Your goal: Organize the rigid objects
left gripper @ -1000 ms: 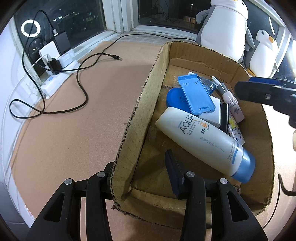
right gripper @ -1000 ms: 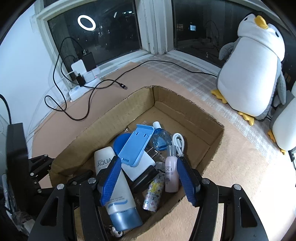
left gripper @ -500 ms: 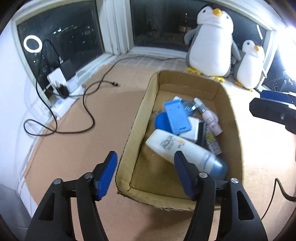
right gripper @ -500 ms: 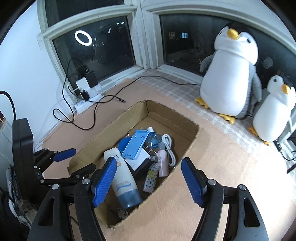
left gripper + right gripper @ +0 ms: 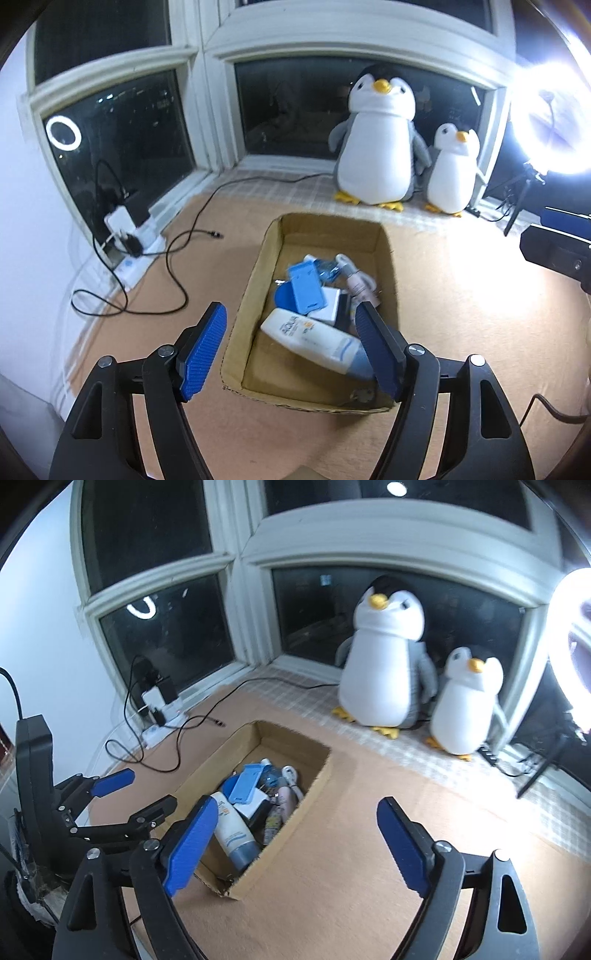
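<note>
A cardboard box (image 5: 255, 280) (image 5: 314, 775) sits on the brown mat. In it lie a white sunscreen tube with a blue cap (image 5: 310, 341) (image 5: 231, 829), a light blue plastic stand (image 5: 306, 284) (image 5: 243, 784), a small pink bottle (image 5: 356, 282) (image 5: 286, 799) and other small items. My left gripper (image 5: 291, 349) is open and empty, held high above the box's near end; it also shows in the right wrist view (image 5: 142, 792). My right gripper (image 5: 295, 836) is open and empty, above the box's right side.
Two plush penguins (image 5: 376, 144) (image 5: 452, 173) stand on the checked cloth by the window. A power strip with chargers (image 5: 127, 240) and black cables (image 5: 173, 273) lie at the left. A bright ring light (image 5: 554, 118) stands at the right.
Both grippers have risen and pulled back from the box. The left gripper, which straddled the box's near wall, now hangs open above it. The box contents have not moved.
</note>
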Tool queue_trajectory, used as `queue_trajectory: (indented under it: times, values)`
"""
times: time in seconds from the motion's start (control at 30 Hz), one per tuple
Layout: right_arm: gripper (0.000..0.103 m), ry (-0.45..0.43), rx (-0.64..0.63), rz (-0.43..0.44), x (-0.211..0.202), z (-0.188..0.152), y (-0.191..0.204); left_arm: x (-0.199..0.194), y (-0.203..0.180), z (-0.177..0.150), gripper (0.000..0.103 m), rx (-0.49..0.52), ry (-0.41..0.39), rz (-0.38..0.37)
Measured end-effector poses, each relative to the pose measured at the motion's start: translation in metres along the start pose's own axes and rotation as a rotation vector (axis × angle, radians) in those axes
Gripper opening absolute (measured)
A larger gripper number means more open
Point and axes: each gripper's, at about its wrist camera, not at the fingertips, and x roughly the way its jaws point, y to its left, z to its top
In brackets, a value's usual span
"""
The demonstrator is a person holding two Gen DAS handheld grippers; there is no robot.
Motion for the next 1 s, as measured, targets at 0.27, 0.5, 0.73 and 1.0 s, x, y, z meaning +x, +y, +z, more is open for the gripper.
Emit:
queue_trajectory:
  times: [0.27,0.5,0.73,1.0]
  values:
    - [0.090,-0.050,0.051,-0.098,-0.035,-0.018,-0.003,-0.023,-0.011,-0.001,0.077,0.018,-0.024,-0.004]
    - [0.091,-0.082,0.066,-0.166,-0.051,-0.036,0.003,-0.035,-0.017,-0.007,0.077,0.034,-0.029,-0.012]
    - [0.091,-0.089,0.079,-0.174,-0.057,-0.040,0.003,-0.040,-0.018,-0.009,0.078,0.040,-0.036,-0.018]
    - [0.091,-0.089,0.084,-0.179,-0.057,-0.040,0.001,-0.041,-0.017,-0.008,0.080,0.035,-0.035,-0.009]
